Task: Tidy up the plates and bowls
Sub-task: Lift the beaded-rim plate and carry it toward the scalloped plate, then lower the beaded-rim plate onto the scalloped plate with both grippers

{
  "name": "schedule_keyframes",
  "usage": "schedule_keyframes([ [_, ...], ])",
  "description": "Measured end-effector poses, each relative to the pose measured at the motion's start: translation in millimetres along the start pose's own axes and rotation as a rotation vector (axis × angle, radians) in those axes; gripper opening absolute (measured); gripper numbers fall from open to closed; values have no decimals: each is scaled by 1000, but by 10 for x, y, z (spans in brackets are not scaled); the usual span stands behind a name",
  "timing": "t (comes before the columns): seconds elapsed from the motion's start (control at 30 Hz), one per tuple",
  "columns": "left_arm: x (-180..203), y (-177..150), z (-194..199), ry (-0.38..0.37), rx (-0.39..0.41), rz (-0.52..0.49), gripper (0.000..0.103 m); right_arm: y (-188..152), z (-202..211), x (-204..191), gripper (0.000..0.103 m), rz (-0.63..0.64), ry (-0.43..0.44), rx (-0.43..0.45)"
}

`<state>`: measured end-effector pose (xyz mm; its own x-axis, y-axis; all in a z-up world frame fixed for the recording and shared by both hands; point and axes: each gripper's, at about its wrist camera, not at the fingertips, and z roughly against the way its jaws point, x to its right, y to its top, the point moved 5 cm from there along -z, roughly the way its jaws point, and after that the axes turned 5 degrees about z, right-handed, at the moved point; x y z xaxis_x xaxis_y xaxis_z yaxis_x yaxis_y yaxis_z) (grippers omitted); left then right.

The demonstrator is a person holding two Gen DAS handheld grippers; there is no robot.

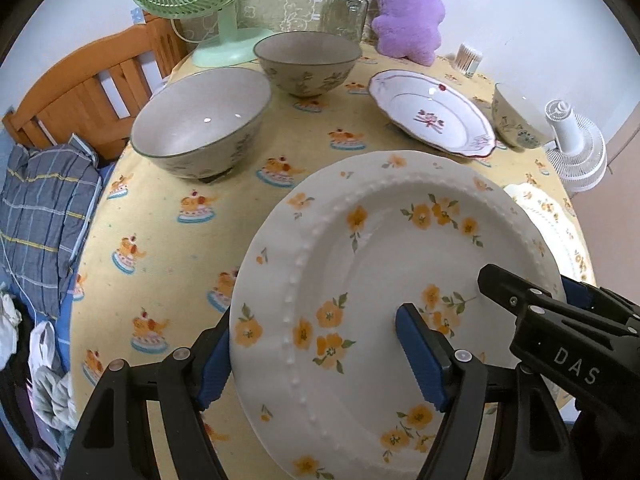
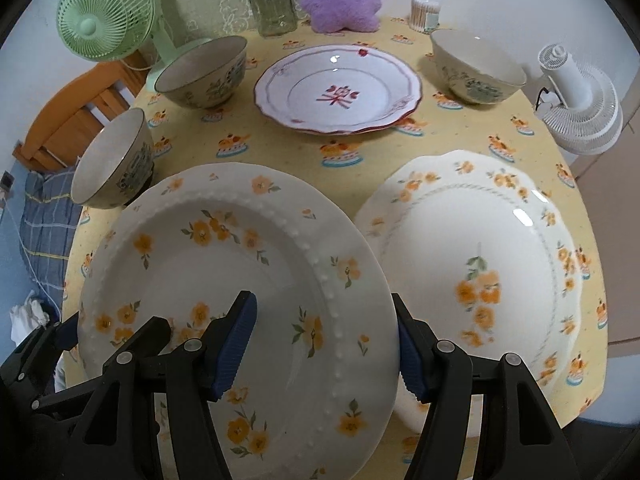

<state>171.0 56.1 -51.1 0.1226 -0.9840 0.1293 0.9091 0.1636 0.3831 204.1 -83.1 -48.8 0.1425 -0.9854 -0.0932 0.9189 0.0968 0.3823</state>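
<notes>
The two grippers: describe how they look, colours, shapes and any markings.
Both are alike. The left gripper has black angular plastic fingers with round silver rivets and blue ribbed pads. The right gripper has the same black fingers and blue ribbed pads. Its body carries white letters, DAS, seen in the left wrist view. No cables or sleeves show.

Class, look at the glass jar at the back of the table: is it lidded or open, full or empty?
Lidded and apparently empty: the glass jar wears a dark lid, and its clear walls show nothing inside.
</notes>
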Motion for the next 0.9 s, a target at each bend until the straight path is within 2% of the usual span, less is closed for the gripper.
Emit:
schedule_keyframes([
  [0.6, 1506, -121, -259, -57, -38, -75, 76, -217, 89, 1537, 68, -78, -70, -6],
  [0.9, 2036, -159, -469, -65, -52, -97, 76, -248, 12, 2115, 68, -97, -91, -19],
])
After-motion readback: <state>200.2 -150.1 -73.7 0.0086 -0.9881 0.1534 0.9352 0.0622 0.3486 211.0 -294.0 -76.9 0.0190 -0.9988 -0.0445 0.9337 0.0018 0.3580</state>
